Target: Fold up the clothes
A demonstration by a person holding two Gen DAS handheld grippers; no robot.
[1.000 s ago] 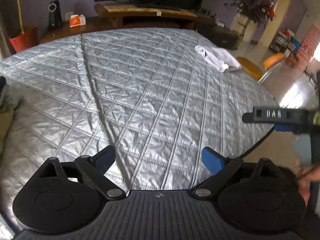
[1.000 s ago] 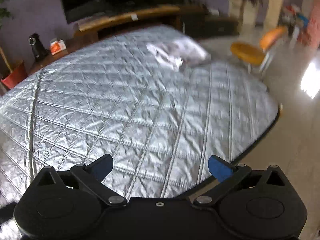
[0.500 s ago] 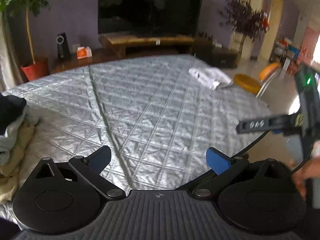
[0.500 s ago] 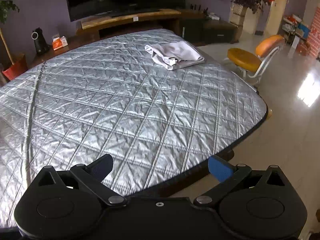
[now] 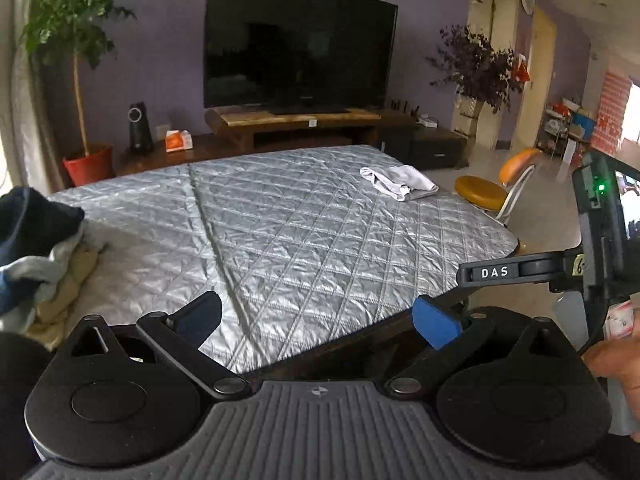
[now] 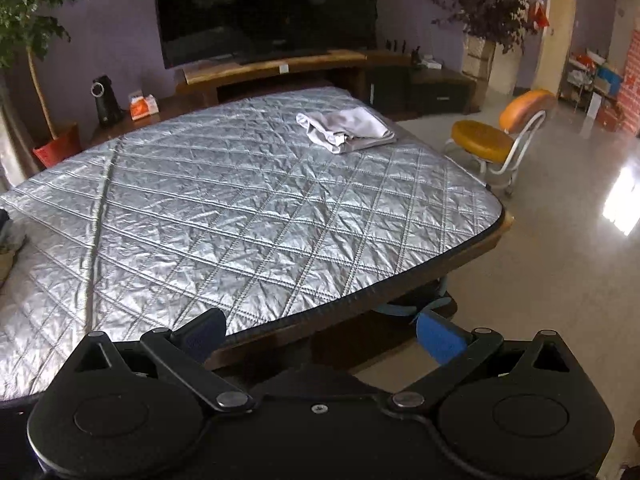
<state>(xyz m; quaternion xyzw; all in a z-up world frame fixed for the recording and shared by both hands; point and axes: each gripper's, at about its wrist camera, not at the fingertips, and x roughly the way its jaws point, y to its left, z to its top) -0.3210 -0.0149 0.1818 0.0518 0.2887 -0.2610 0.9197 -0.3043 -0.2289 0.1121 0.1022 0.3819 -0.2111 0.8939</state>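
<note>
Lying far beyond hand-held gripper (image 6: pixel 320 332), folded garment (image 6: pixel 348 128)

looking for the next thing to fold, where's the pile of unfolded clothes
The pile of unfolded clothes lies at the left edge of the quilted table in the left wrist view, across from the folded white garment at the far right corner.

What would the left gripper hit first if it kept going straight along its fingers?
Probably the silver quilted cover on the table; nothing lies between the open left gripper and it, though depth is uncertain.
</note>
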